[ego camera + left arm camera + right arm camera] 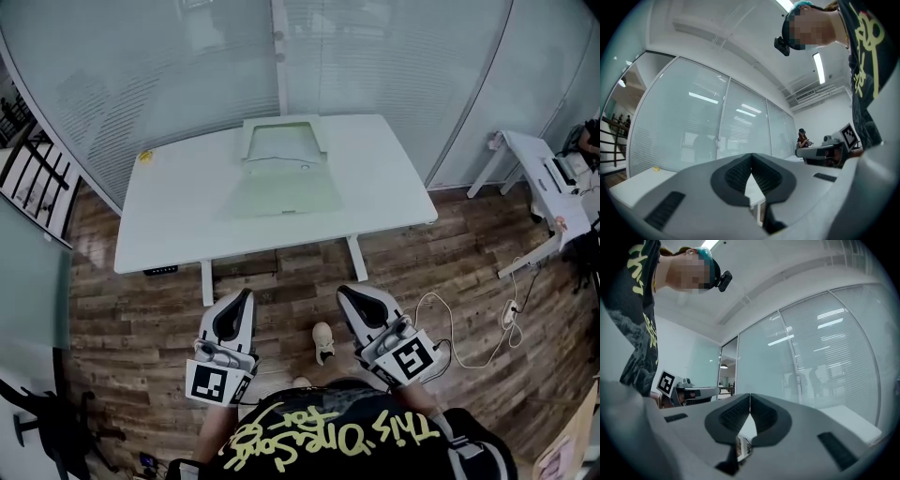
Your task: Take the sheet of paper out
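Observation:
A pale green folder [281, 142] lies at the far middle of the white table [169, 211]. A light sheet [286, 192] is spread just in front of it. Both grippers hover over the wooden floor on the near side of the table, well short of it. My left gripper [246, 292] [751, 161] is shut with nothing between its pads. My right gripper [345, 291] [750, 401] is shut and empty too. Each gripper view points slightly upward at the glass wall and shows the other gripper off to the side.
A glass partition with blinds [187, 75] runs behind the table. A second white desk [539, 169] stands at the right, with a white cable [469, 328] trailing over the floor. A shoe [322, 339] is between the grippers. Stair railings [37, 178] are at the left.

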Demonstrator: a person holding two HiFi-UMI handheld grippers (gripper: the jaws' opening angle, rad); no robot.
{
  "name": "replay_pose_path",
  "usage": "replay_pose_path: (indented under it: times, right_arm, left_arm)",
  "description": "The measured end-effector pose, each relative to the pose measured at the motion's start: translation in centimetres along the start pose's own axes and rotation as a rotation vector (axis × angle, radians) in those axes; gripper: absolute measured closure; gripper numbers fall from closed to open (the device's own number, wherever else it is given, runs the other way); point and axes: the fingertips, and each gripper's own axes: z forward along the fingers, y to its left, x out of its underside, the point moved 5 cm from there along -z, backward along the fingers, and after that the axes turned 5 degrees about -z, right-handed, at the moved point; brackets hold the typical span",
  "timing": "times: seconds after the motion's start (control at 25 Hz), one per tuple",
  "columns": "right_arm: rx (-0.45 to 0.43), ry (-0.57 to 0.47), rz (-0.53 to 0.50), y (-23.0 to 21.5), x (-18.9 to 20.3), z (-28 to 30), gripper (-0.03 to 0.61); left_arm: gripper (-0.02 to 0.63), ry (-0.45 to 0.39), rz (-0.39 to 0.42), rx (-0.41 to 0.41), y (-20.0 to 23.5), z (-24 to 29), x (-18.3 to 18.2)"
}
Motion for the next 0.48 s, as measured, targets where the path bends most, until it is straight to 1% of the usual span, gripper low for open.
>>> replay_pose_path:
  times: [0.2,0.48]
  right_arm:
    - [-0.017,-0.01,-0.012,-2.7,0.6,2.4,0.571]
    - [-0.041,-0.014,-0.026,-6.4,0.6,6.2,0.571]
  left_arm:
    - [0.609,-0.017,0.007,-0.02,1.7,2.7,0.0]
    - [0.609,-0.023,-0.012,-0.036,4.1,7.0,0.0]
